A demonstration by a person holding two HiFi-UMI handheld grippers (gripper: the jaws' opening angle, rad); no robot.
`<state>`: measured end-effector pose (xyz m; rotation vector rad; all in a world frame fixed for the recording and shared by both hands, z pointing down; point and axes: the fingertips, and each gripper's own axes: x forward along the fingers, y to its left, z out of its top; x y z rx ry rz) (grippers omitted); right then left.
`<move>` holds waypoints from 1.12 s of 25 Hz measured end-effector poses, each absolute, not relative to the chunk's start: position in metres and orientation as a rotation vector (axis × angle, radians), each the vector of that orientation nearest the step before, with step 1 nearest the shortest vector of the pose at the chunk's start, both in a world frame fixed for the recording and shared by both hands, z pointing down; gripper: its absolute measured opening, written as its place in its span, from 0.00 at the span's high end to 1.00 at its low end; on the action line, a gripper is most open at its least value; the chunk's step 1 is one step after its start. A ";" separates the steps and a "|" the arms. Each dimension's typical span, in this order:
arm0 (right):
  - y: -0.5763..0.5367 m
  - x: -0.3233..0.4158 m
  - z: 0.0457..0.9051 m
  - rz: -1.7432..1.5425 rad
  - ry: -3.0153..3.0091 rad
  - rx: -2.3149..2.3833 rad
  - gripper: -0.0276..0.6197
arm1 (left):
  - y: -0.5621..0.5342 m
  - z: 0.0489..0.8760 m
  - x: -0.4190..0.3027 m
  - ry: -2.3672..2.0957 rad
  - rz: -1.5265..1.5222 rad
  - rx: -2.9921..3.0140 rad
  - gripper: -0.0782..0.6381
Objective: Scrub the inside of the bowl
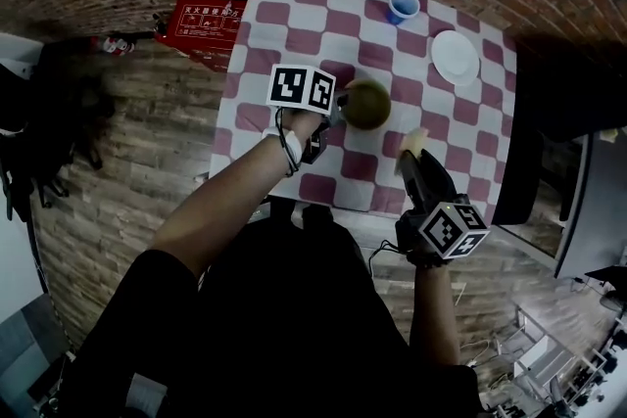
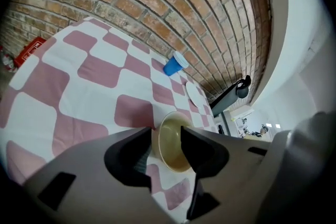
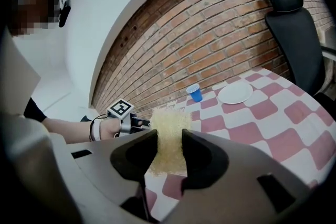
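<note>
A yellow-green bowl (image 1: 368,103) stands on the pink-and-white checked table (image 1: 294,10), near its middle. My left gripper (image 1: 338,111) is at the bowl's left edge. In the left gripper view its jaws (image 2: 166,132) stand open, one on each side of the near rim of the bowl (image 2: 173,150), and I see no pad pressing on it. My right gripper (image 1: 409,159) hovers to the bowl's right near the table's front edge, shut on a pale yellow scrubbing sponge (image 1: 415,141). The sponge (image 3: 168,120) sticks up between the jaws (image 3: 169,139).
A blue cup (image 1: 403,6) and a white plate (image 1: 456,57) sit at the table's far right. A black chair (image 1: 519,152) stands at the right side. A red box (image 1: 201,23) lies on the wooden floor to the left. A brick wall runs behind.
</note>
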<state>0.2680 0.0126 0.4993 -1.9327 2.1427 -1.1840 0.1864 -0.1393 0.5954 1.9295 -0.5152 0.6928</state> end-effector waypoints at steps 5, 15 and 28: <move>0.009 0.259 0.483 -1.172 2.195 -1.878 0.72 | -0.141 0.542 0.153 -0.470 0.480 1.980 0.66; -0.009 0.257 0.411 -0.946 2.107 -1.678 0.72 | -0.090 0.428 0.088 -0.495 0.257 2.265 0.66; -0.005 0.255 0.357 -0.689 2.124 -1.823 0.72 | -0.033 0.381 0.135 -0.366 0.231 2.501 0.67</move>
